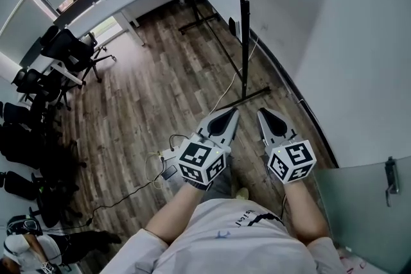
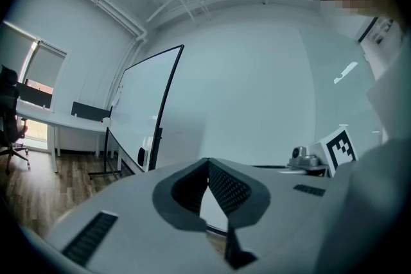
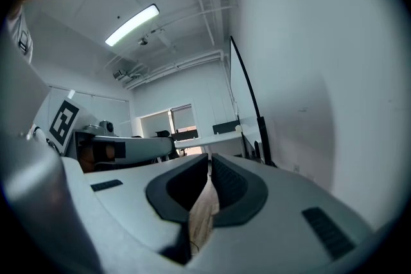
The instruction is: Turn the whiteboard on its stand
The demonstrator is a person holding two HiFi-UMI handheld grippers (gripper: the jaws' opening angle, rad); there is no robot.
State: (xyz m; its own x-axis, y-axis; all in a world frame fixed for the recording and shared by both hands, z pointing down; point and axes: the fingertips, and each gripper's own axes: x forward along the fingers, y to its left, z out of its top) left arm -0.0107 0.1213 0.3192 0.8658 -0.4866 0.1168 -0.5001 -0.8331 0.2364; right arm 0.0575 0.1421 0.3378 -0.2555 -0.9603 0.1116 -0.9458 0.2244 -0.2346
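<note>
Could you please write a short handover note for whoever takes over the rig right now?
Left gripper: fingers shut, empty, held out in front of the person.
Right gripper: fingers shut, empty, beside the left one.
Whiteboard: on its stand ahead, edge-on to the grippers and close to the wall. Neither gripper touches it.
Done: no turn can be told from here.
Left: probably move closer, take the board's frame and turn it.

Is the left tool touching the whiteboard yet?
Apart. In the left gripper view the whiteboard stands well beyond the left tool's closed tips, with wooden floor between them.
</note>
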